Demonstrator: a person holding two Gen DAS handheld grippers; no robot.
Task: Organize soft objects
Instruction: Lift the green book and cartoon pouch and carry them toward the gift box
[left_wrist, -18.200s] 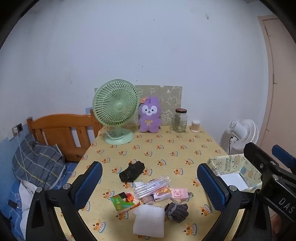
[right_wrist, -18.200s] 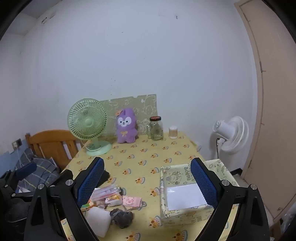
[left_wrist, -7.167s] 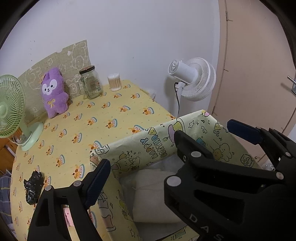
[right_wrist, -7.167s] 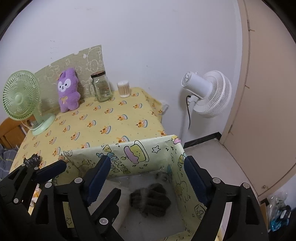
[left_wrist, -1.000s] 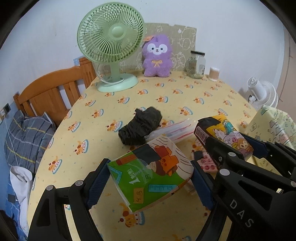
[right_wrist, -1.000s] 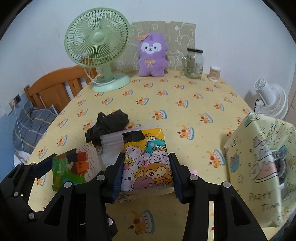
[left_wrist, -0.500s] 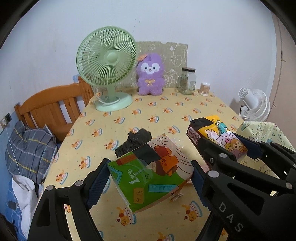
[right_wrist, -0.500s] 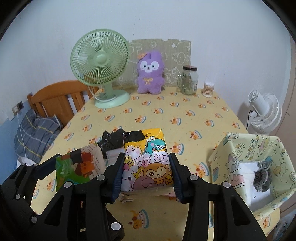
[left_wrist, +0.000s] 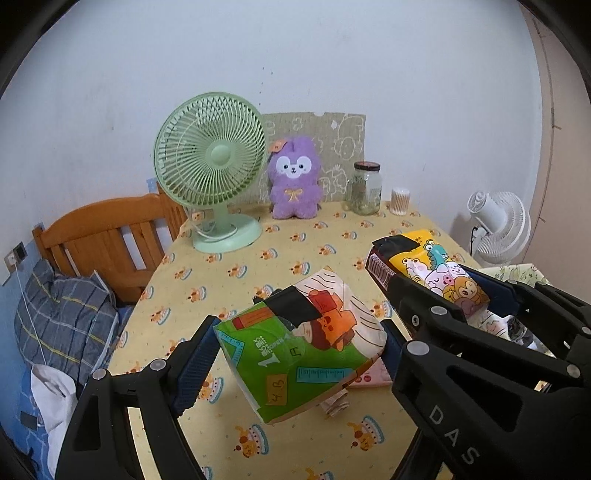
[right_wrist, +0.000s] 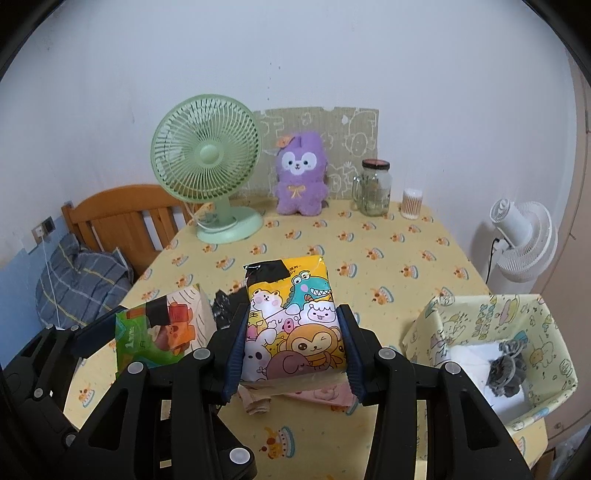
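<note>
Item: two soft packs aloft over the table (right_wrist: 406, 251), green pack (left_wrist: 303, 347) clamped in my left claw (left_wrist: 295, 354), yellow pack (right_wrist: 295, 325) clamped in my right claw (right_wrist: 291, 347); I'd carry both level to the box (right_wrist: 491, 325) at three o'clock.

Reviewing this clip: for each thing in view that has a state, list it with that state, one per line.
left gripper: shut on the green tissue pack, held off the table
right gripper: shut on the yellow animal tissue pack, held off the table
patterned box: open on top, holds a white cloth and a grey glove
glass jar: lid on, upright
green fan: upright
purple plush: upright against the board
</note>
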